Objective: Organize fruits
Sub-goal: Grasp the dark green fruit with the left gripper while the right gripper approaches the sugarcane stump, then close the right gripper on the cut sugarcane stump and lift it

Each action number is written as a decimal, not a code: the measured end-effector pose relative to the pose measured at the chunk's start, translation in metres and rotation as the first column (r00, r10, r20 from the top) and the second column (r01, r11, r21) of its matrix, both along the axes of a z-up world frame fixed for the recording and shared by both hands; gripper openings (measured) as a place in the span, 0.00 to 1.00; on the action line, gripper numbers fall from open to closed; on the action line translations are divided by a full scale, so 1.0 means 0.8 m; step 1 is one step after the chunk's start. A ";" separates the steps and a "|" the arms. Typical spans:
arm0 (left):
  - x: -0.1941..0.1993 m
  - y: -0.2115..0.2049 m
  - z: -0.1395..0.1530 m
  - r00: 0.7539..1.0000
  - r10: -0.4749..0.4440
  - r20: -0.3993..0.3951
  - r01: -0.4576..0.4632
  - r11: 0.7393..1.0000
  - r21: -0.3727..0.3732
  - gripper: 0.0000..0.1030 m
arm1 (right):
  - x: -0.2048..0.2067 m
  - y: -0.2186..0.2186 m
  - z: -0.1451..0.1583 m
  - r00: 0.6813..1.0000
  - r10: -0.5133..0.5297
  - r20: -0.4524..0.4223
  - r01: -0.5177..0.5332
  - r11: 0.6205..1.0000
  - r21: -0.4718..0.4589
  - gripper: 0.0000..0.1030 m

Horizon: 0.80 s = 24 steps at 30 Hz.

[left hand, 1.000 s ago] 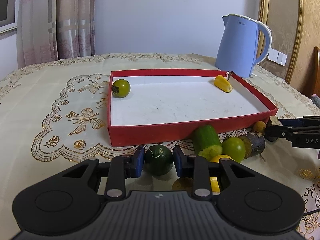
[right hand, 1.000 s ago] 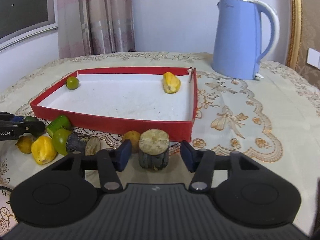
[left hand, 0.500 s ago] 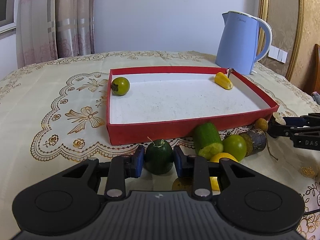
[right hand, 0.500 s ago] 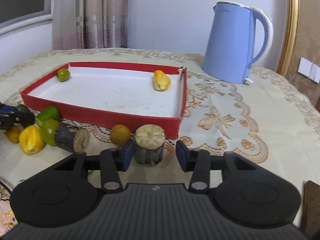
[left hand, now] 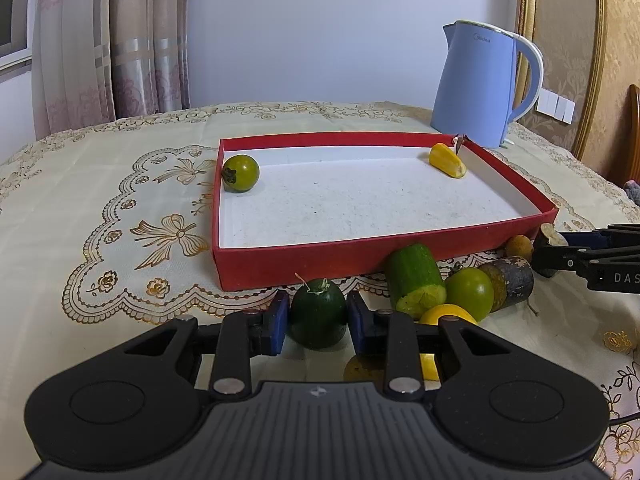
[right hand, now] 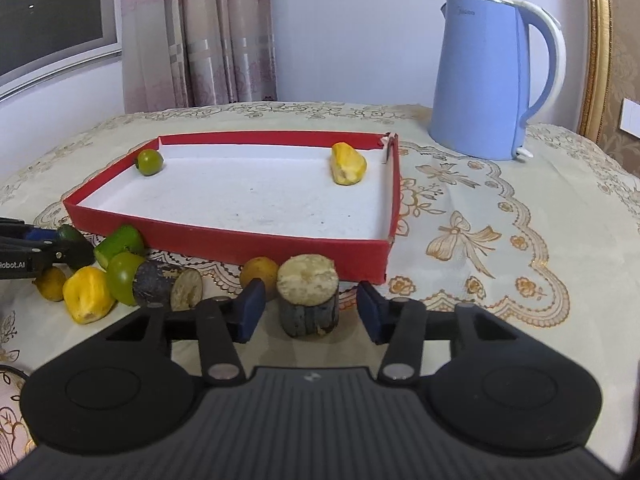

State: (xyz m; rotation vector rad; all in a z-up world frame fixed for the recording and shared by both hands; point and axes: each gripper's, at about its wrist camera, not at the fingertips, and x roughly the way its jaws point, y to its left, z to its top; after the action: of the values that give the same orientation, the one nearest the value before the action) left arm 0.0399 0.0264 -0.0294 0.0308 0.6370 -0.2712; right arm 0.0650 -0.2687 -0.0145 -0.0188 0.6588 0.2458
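Nearest in the left wrist view, the left gripper (left hand: 318, 320) has its blue-padded jaws pressed narrow on a dark green round fruit (left hand: 318, 314) with a dry stem, just in front of the red tray's near wall. In the right wrist view, the right gripper (right hand: 308, 310) straddles an upright stub of dark, rough-barked cane (right hand: 308, 296) with a pale fibrous cut top; its jaws have just been closing and stand a little clear of the stub on both sides.

Loose on the embroidered cream cloth of the worktop (right hand: 500, 264), near the tray's front wall, lie a small brown-yellow round fruit (right hand: 259, 273), a second cane stub on its side (right hand: 166, 286), a smooth green round fruit (right hand: 122, 278), a cut green cylinder piece (right hand: 118, 244) and yellow wedge pieces (right hand: 86, 294).

The shallow red tray (right hand: 240, 246), white and grainy inside, holds a green round fruit (right hand: 149, 162) in its far left corner and a yellow wedge (right hand: 347, 163) near its far right corner.

Farthest, right of the tray, stands a smooth pale blue kettle (right hand: 486, 80) with a white handle; its faint lettering is too small to read. The left gripper's side reads "Robot.AI"
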 end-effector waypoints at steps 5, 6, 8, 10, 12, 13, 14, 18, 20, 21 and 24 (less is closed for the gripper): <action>0.000 0.000 0.000 1.000 0.000 -0.001 0.000 1.000 -0.002 0.29 | -0.003 0.000 0.000 1.000 0.002 -0.003 -0.002 1.000 0.004 0.29; 0.000 0.000 0.000 1.000 0.000 -0.001 0.000 1.000 -0.001 0.29 | -0.003 0.000 0.000 1.000 0.000 -0.003 0.000 1.000 0.002 0.29; 0.000 0.000 0.000 1.000 0.000 0.000 0.000 1.000 0.000 0.29 | -0.003 0.002 0.000 1.000 -0.008 -0.001 0.008 1.000 -0.009 0.28; 0.000 0.000 0.000 1.000 0.000 -0.001 0.000 1.000 -0.002 0.29 | -0.001 0.005 -0.003 1.000 -0.018 -0.017 0.018 0.999 -0.038 0.33; 0.000 0.000 0.000 1.000 0.000 0.000 0.000 1.000 -0.001 0.29 | 0.002 0.012 -0.006 0.999 -0.040 -0.028 0.037 0.995 -0.088 0.47; 0.000 0.000 0.000 1.000 0.000 0.000 0.000 1.000 -0.001 0.29 | 0.001 0.014 -0.006 0.999 -0.040 -0.023 0.037 0.994 -0.101 0.59; 0.000 0.000 0.000 1.000 0.000 0.000 0.000 1.000 -0.002 0.29 | 0.000 0.015 -0.006 0.999 -0.032 -0.023 0.029 0.994 -0.106 0.88; 0.000 0.000 0.000 1.000 0.000 0.000 0.000 1.000 -0.001 0.29 | -0.007 0.028 -0.007 1.000 0.001 -0.017 -0.004 0.983 -0.183 1.00; 0.000 0.000 0.000 1.000 0.000 0.000 0.000 1.000 0.000 0.29 | -0.008 0.029 -0.008 1.000 0.002 -0.022 -0.006 0.980 -0.197 1.00; 0.000 0.000 0.000 1.000 0.000 0.000 0.000 1.000 -0.001 0.29 | -0.007 0.028 -0.008 1.000 -0.009 -0.030 0.003 0.982 -0.189 1.00; 0.000 0.000 0.000 1.000 0.000 0.000 0.000 1.000 -0.001 0.29 | -0.007 0.020 -0.008 0.999 -0.020 -0.049 0.013 0.988 -0.156 1.00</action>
State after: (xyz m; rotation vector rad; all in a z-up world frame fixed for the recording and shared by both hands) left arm 0.0397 0.0263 -0.0295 0.0301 0.6369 -0.2718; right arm 0.0596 -0.2529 -0.0210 -0.1575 0.7266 0.1788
